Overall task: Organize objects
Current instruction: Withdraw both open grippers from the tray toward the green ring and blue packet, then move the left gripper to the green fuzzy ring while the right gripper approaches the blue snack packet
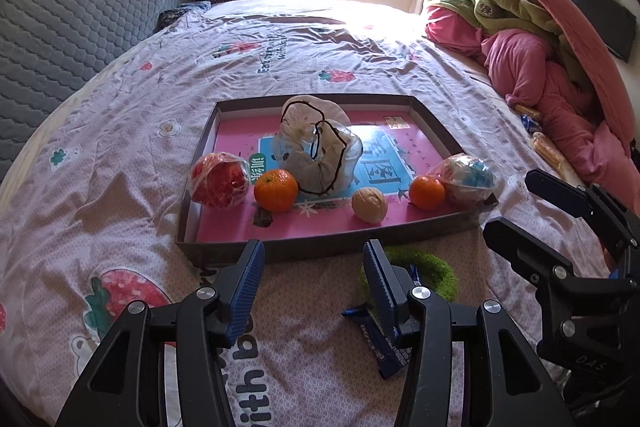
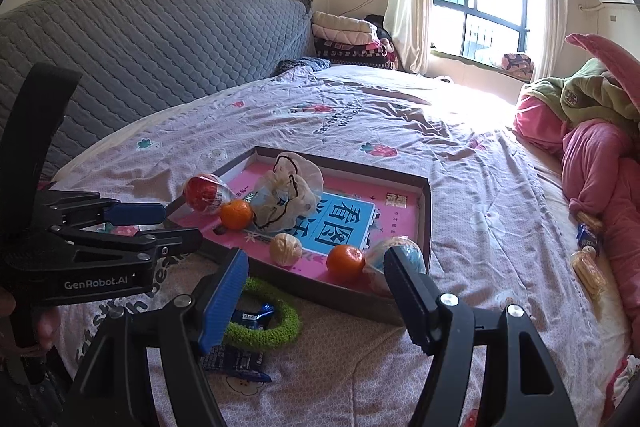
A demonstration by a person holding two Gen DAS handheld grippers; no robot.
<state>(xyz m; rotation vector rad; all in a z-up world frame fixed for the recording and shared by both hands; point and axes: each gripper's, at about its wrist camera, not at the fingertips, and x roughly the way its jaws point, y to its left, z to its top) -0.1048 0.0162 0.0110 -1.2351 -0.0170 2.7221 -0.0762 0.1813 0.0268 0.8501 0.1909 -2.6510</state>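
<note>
Two grippers are held over a bed, both with jaws apart and nothing between them. The left gripper (image 1: 314, 267) is aimed at the near wall of the tray (image 1: 320, 249); the right gripper (image 2: 316, 267) is pointed at the tray's near corner.

Still outside the tray, on the sheet just before it, lie a green ring (image 2: 276, 327) and two blue wrappers (image 2: 252, 317), one inside the ring, one nearer the camera. The ring looks soft, light and fuzzy; it is best pinched across its band, where it should compress and not slip. The wrappers are judged thin, crinkly and slippery, so a grip at a twisted end is advised.

Inside the tray are seen two oranges (image 1: 276, 189), a walnut (image 1: 370, 205), bagged balls and a plastic bag (image 1: 320, 151).

From the right wrist the whole ring is shown; from the left wrist it is half hidden behind a finger. More snacks (image 2: 586, 267) by the pink bedding are plainer from the right.
</note>
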